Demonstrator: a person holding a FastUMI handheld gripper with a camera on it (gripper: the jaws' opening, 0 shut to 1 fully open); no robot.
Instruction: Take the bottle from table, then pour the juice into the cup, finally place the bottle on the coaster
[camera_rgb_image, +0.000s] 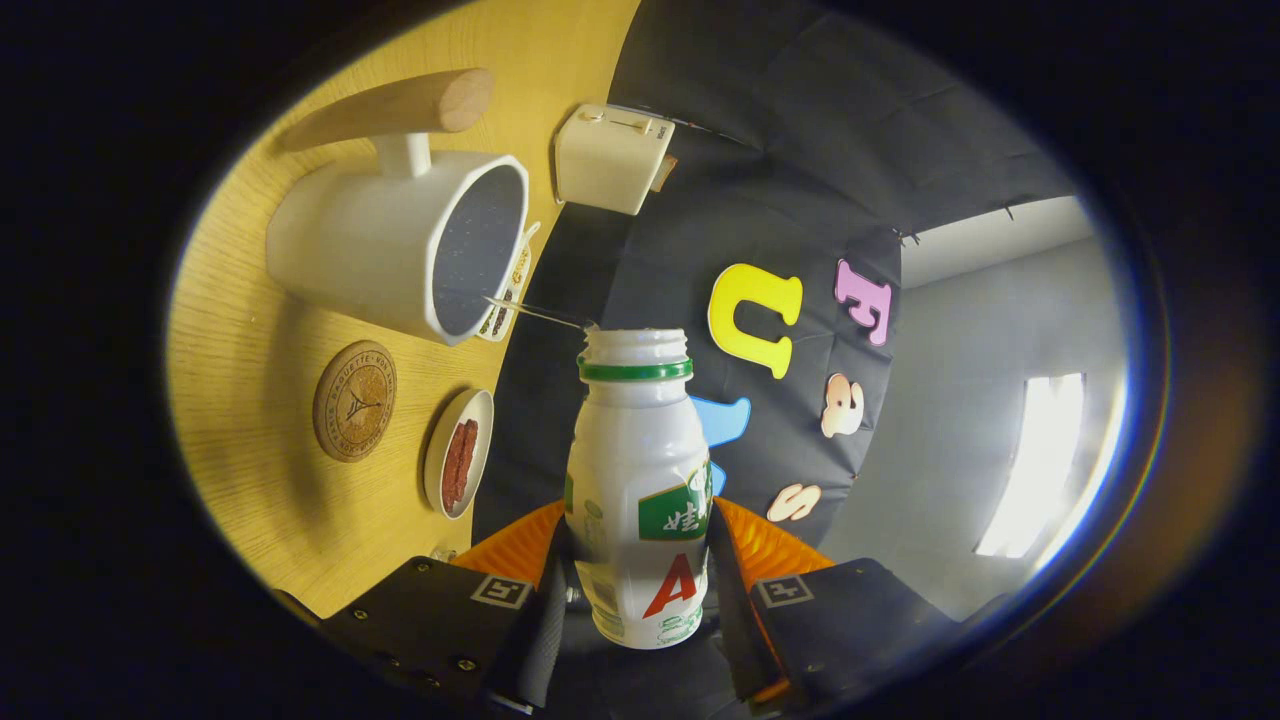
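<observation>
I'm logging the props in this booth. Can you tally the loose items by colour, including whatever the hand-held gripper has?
White: 4 - plastic juice bottle clamped between the fingers of the hand-held gripper, wooden-handled cup, boxy toaster, small round dish of red-brown food
Brown: 1 - round cork coaster
Total: 5, on or over the wooden table

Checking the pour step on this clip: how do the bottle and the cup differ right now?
The bottle is clamped between the gripper fingers; the cup stands free on the table. The bottle has a narrow, green-ringed neck; the cup has a wide mouth and a wooden handle. A thin stream runs from bottle to cup. Both are white and uncapped.
</observation>
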